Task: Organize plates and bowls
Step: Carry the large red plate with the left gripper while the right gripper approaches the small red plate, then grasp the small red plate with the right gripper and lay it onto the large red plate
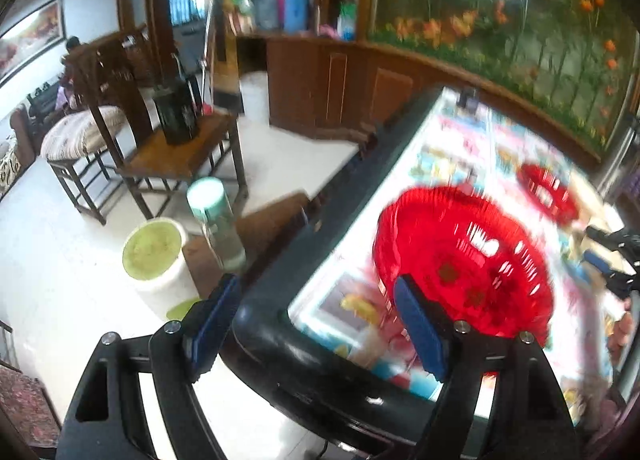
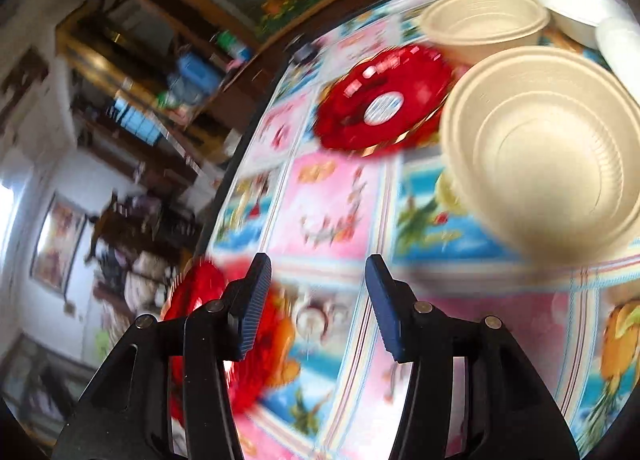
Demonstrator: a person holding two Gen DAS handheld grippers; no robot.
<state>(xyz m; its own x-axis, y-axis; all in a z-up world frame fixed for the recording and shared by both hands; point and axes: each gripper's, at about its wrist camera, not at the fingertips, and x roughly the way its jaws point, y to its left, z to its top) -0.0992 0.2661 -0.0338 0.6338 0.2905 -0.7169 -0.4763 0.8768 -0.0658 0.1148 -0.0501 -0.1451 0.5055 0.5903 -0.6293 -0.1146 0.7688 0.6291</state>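
In the left wrist view a large red plate [image 1: 464,256] lies on the patterned table [image 1: 472,140] near its corner, with a second red plate [image 1: 548,192] farther back. My left gripper [image 1: 320,324] is open and empty, over the table corner, its right finger in front of the near plate. In the right wrist view my right gripper [image 2: 318,304] is open and empty above the tablecloth [image 2: 332,200]. A red plate [image 2: 380,100] lies ahead, another red plate [image 2: 208,300] is behind my left finger. A cream bowl [image 2: 548,156] stands at right, a second cream bowl [image 2: 484,20] behind it.
A white bowl [image 2: 580,8] and a white cup [image 2: 622,48] stand at the far right of the table. Left of the table on the floor are a white bucket [image 1: 156,256], a bottle [image 1: 216,216] and wooden chairs [image 1: 180,156]. The frames are motion-blurred.
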